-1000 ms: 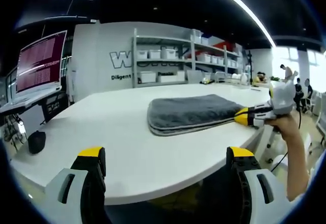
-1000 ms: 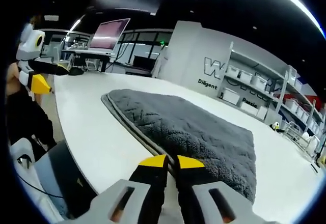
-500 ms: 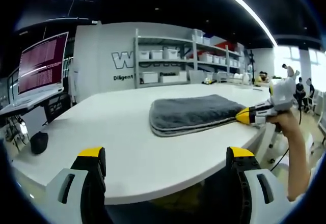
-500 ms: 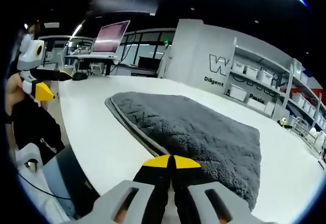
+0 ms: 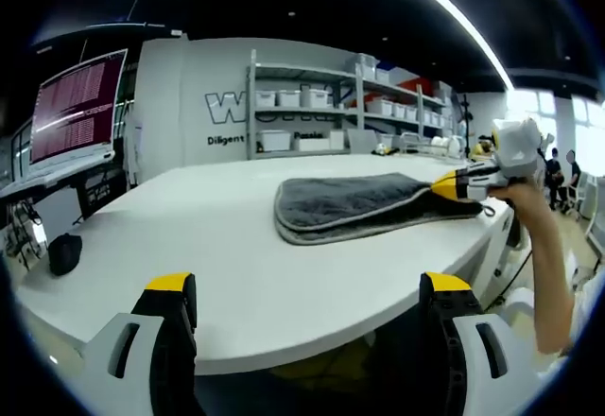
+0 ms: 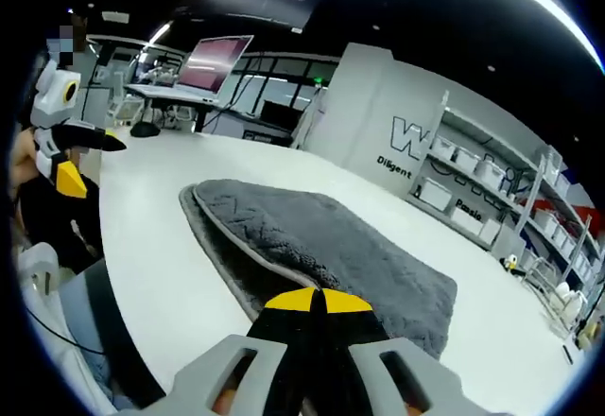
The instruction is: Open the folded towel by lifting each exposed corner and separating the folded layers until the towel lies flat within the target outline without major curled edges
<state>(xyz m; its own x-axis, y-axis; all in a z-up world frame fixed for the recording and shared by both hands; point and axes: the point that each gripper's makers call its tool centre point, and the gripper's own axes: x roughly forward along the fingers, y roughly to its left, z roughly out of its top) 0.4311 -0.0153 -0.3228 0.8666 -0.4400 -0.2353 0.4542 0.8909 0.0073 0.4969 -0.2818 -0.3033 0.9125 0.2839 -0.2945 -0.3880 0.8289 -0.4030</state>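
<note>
We pinch the towel's (image 6: 321,255) corner in the right gripper's (image 6: 317,301) closed jaws, lifted off the counter (image 5: 217,246); left gripper (image 5: 307,288) jaws gape wide.

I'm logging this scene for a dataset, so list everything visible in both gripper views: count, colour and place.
Towel: one, dark grey with a lighter edge, folded on the table, near corner lifted.
Table: one, white, under the towel.
Monitor: one, pink-lit screen, beyond the table's far left in the left gripper view.
Shelving: one unit, pale, holding white bins, against the back wall.
Small dark object: one, black, off the table's left edge.
Person's forearm: one, holding the right gripper.
Left gripper: grey with yellow tips, jaws wide apart, at the table's near edge.
Right gripper: grey with yellow tips, shut on the towel's corner.
</note>
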